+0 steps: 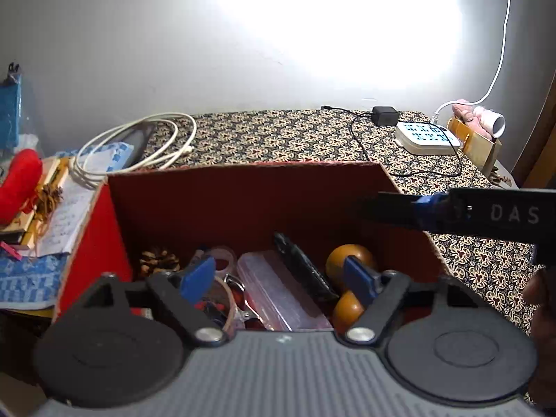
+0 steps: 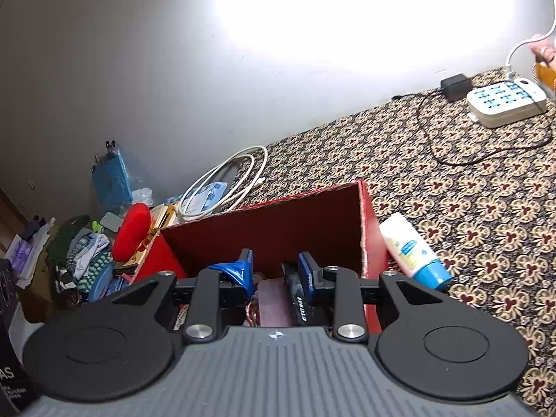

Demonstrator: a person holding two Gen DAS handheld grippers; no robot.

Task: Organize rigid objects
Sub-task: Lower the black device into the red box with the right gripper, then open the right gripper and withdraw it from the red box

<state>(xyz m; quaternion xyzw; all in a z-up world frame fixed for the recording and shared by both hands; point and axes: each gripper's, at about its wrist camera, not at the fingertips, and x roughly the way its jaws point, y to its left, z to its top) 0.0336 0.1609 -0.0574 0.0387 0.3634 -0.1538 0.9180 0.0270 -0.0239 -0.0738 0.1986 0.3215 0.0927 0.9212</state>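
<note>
A red cardboard box (image 1: 243, 191) stands on the patterned table and also shows in the right wrist view (image 2: 278, 219). Inside lie a clear plastic case (image 1: 278, 292), a black flat object (image 1: 302, 271), two orange balls (image 1: 351, 259), a pine cone (image 1: 158, 260) and a tape roll (image 1: 222, 257). My left gripper (image 1: 281, 278) is open and empty above the box's near side. My right gripper (image 2: 276, 271) is open over the box, its blue fingers (image 2: 307, 272) next to the black object (image 2: 299, 295). Its finger (image 1: 427, 206) also enters the left wrist view from the right.
A lotion tube (image 2: 413, 250) lies against the box's right side. A white cable coil (image 1: 139, 146), a power strip (image 1: 427, 137), a black adapter (image 1: 384, 115) and a gift bag (image 1: 479, 146) sit behind. A red cushion (image 1: 19, 180), papers and clothes pile up on the left.
</note>
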